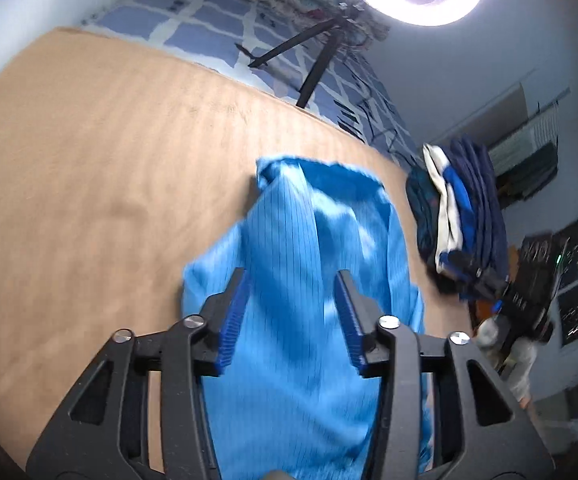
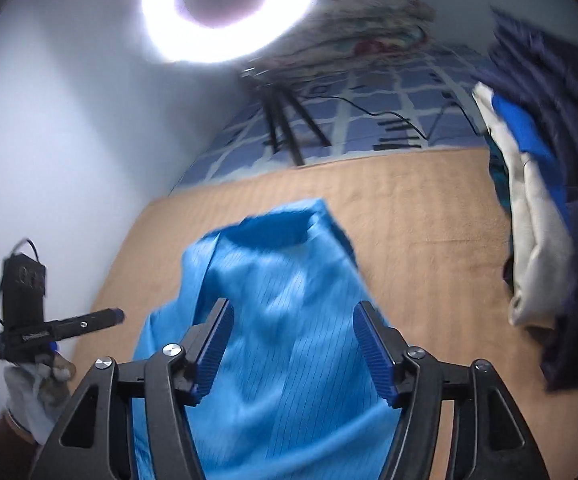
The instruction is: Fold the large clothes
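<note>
A bright blue pinstriped garment (image 1: 309, 280) lies rumpled on the tan surface (image 1: 89, 160). It runs from under my left gripper (image 1: 291, 276) toward the far edge. My left gripper's jaws stand wide apart above the cloth and hold nothing. In the right wrist view the same garment (image 2: 281, 300) lies below my right gripper (image 2: 293, 308), whose jaws also stand wide apart above the fabric. The left gripper (image 2: 117, 316) shows at the left of that view, held by a gloved hand. The right gripper (image 1: 461, 260) shows at the right in the left wrist view.
A pile of dark blue, white and blue clothes (image 1: 461, 208) sits at the surface's right edge and also shows in the right wrist view (image 2: 549, 200). A ring light (image 2: 229, 4) on a black tripod (image 2: 285, 128) stands behind the surface on a blue checked cover (image 1: 209, 20).
</note>
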Available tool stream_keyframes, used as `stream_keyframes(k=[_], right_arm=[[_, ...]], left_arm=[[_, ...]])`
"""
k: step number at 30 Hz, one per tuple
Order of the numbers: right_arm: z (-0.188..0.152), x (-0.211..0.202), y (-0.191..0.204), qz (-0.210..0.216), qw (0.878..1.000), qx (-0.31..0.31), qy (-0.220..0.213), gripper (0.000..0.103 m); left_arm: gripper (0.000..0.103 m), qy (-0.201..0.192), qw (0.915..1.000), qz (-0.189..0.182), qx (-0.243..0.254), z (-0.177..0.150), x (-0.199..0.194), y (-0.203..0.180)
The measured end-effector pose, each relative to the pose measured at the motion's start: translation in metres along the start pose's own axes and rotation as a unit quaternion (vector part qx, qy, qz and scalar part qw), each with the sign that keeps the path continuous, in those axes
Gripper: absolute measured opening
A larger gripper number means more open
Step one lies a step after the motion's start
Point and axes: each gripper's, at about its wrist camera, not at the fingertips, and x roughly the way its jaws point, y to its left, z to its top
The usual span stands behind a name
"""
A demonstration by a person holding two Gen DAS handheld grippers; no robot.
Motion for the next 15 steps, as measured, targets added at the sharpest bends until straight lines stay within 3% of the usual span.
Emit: stream_keyframes(k=[4,10,13,14,15], right_arm=[[0.010,0.023,-0.018,0.023,0.999,0.037,0.000,0.067],[0.023,0.063,-0.024,0.017,0.999,0.042,0.019,0.067],[0.025,0.080,-0.028,0.017,0.998,0.054,0.026,0.067],[0.025,0.086,-0.029,0.016,0.998,0.057,0.028,0.067],[0.024,0.091,-0.029,0.016,0.998,0.061,0.031,0.063]], left_arm=[[0.054,0.014,0.9998,0.005,-0.017,0.023,0.033,0.002],[0.054,0.042,0.9986,0.025,-0.023,0.047,0.077,0.004],[0.054,0.040,0.9983,-0.002,-0.043,0.050,0.093,0.007],[0.051,0.039,0.9982,-0.015,-0.044,0.050,0.097,0.004],[0.038,0.034,0.9988,-0.012,-0.034,0.049,0.098,-0.001]])
